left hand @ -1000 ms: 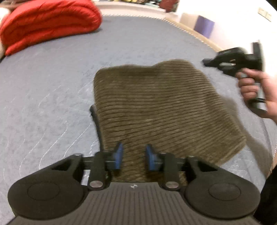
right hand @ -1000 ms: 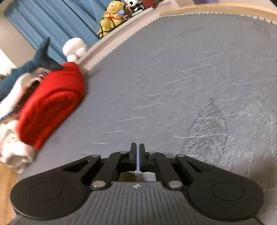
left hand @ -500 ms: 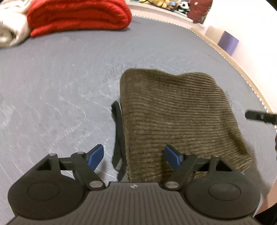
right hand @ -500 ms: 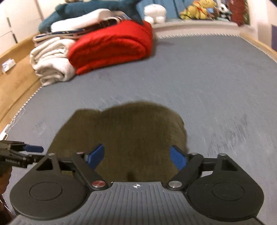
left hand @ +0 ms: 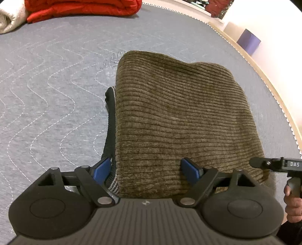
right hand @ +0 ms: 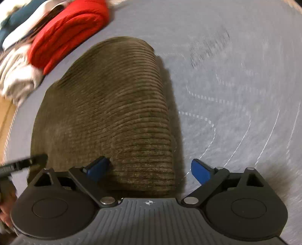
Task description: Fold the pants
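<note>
Pants [left hand: 179, 116] of olive-brown ribbed corduroy lie on the grey quilted bed [left hand: 47, 84] as a compact, roughly square bundle, already folded over on themselves. A dark waistband with pale stripes [left hand: 111, 132] peeks out along one side of the bundle, beneath the top layer. By this look most of the folding is done; what remains is probably one more fold, or only squaring the edges and tucking in that band.

The left hand-held gripper [left hand: 147, 170] hovers over the near edge of the bundle on the waistband side, its blue pads spread and the jaws opening further; cloth lies below them but is not pinched. The right hand-held gripper [right hand: 148, 168] hangs over the other near corner, jaws likewise wide and opening, one pad above the corduroy and the other above bare bed, gripping nothing. That view is blurred.

A folded red quilt [left hand: 81, 7] and pale rolled bedding [left hand: 9, 20] lie well apart at the far end of the bed.
</note>
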Demonstrator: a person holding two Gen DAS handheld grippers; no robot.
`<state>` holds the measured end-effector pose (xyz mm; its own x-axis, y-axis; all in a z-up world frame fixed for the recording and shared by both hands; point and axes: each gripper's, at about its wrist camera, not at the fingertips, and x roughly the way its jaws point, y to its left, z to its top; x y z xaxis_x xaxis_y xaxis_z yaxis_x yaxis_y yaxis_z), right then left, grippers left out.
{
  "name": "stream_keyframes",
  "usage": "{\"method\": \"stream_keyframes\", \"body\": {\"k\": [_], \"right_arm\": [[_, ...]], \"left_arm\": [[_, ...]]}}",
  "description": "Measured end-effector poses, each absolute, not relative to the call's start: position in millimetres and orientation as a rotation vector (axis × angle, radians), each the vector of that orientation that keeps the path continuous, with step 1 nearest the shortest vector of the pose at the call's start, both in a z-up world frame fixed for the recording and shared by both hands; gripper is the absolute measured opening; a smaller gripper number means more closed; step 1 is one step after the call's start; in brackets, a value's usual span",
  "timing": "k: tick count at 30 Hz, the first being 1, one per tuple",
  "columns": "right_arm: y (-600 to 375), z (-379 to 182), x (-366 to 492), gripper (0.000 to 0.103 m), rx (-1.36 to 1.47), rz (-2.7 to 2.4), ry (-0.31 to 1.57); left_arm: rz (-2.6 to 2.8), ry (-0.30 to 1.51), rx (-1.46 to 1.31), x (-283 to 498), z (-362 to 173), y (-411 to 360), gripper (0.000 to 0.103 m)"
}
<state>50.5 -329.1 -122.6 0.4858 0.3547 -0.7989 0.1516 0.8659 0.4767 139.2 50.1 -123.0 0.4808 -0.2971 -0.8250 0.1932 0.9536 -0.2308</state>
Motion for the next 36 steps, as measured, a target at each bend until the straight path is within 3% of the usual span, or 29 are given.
{"method": "stream_keyframes", "body": {"k": [5,8,11,14,18,23,25,26,27,28,31,34,35,36], "right_arm": [[-318.9,-115.3,53.4,0.061,0.453,0.190,1.020],[-324.8,-108.8,53.1,0.042,0.450,0.211,0.989],[-333.1,-95.2,57.0,0.036,0.455,0.214,0.919],[-340.1,-82.5,63.2,0.036,0.432,0.201,0.857],[-336.6,-97.1,69.7,0.041,0.406,0.177,0.926],[-325.8,-86.0,61.5,0.052,0.292,0.146,0.911],[-323.0,-79.8,52.3,0.062,0.242,0.148,0.890],[-319.7,-78.2,48.7,0.063,0.217,0.158,0.885],[-316.0,-80.0,48.2,0.063,0.193,0.168,0.889],[-312.3,-82.3,46.9,0.063,0.163,0.169,0.895],[-308.8,-95.0,49.1,0.067,0.112,0.166,0.938],[-314.6,-96.0,53.0,0.075,0.130,0.164,0.962],[-315.1,-95.0,53.9,0.075,0.126,0.168,0.965],[-314.7,-94.0,53.6,0.076,0.123,0.169,0.963]], "left_arm": [[-0.332,1.011,-0.098,137.9,-120.2,47.5,0.075],[-0.338,0.982,-0.089,134.7,-114.3,44.4,0.059],[-0.367,0.967,-0.131,132.6,-109.3,45.6,0.052],[-0.384,0.971,-0.113,129.8,-109.0,42.5,0.056],[-0.311,0.897,0.053,120.2,-93.8,35.2,0.071],[-0.319,0.731,0.166,97.8,-65.2,31.1,0.071],[-0.364,0.725,0.167,95.9,-64.9,29.5,0.071],[-0.389,0.740,0.185,95.6,-67.7,26.0,0.069],[-0.402,0.770,0.215,96.5,-73.2,22.1,0.055],[-0.393,0.838,0.275,99.9,-85.3,17.3,0.052],[-0.366,0.895,0.417,100.7,-104.7,9.8,0.053],[-0.358,0.896,0.392,103.0,-96.2,11.1,0.054],[-0.352,0.887,0.400,100.7,-95.3,9.3,0.056],[-0.338,0.874,0.416,97.3,-95.5,10.6,0.066]]}}
